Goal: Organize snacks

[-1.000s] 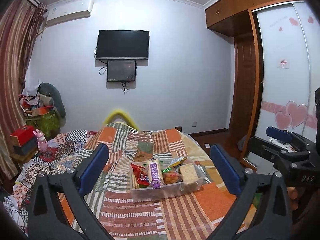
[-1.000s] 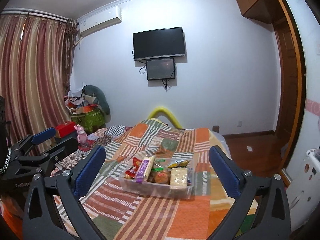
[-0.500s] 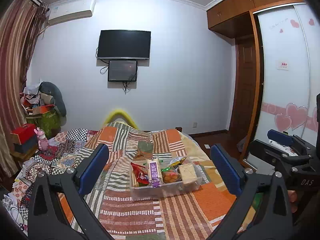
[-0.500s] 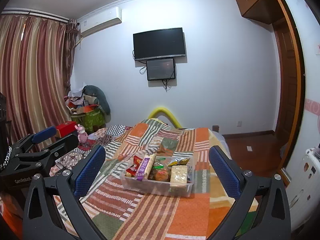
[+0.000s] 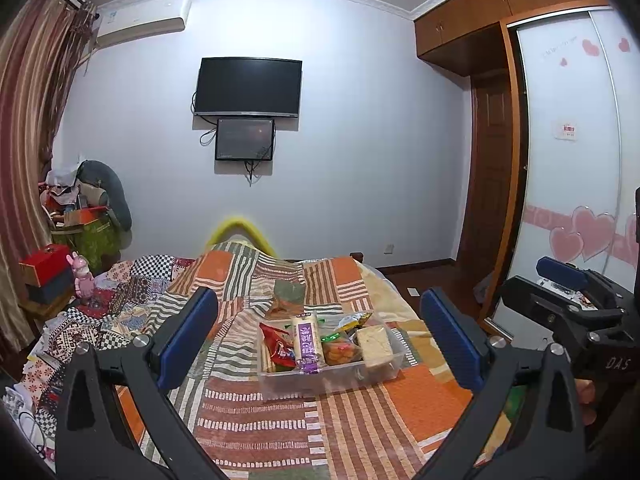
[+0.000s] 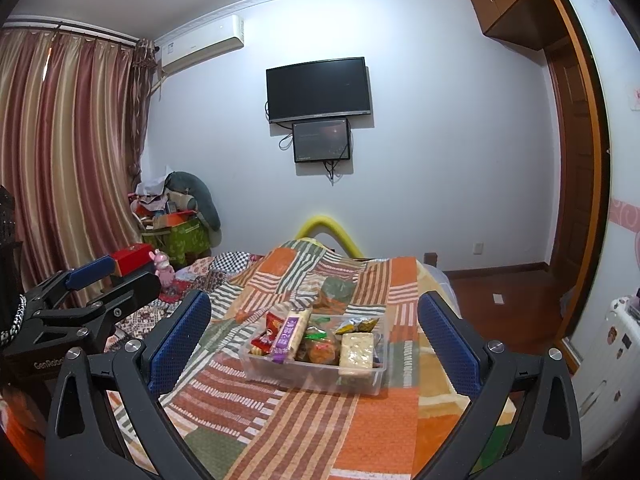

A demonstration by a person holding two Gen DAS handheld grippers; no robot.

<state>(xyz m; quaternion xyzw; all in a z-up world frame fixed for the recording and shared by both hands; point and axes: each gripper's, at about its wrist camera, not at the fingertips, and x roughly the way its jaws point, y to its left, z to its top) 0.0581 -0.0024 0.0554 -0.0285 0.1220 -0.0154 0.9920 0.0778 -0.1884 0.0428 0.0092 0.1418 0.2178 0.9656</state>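
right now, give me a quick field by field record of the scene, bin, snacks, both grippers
surface: patchwork bedspread
bin: clear plastic bin resting on the bedspread
contents: red packet, purple-and-white bar, orange snack bag, pale cracker block, yellow packet at the back
left gripper: open, empty, short of the bin
right gripper: open, empty, short of the bin
background: wall tv, curtains

Clear bin [image 5: 329, 372] of snacks sits a bit higher and farther off in both wrist views than a second ago; left gripper [image 5: 319, 338] and right gripper [image 6: 314, 338] pull back slightly, jaws unchanged.
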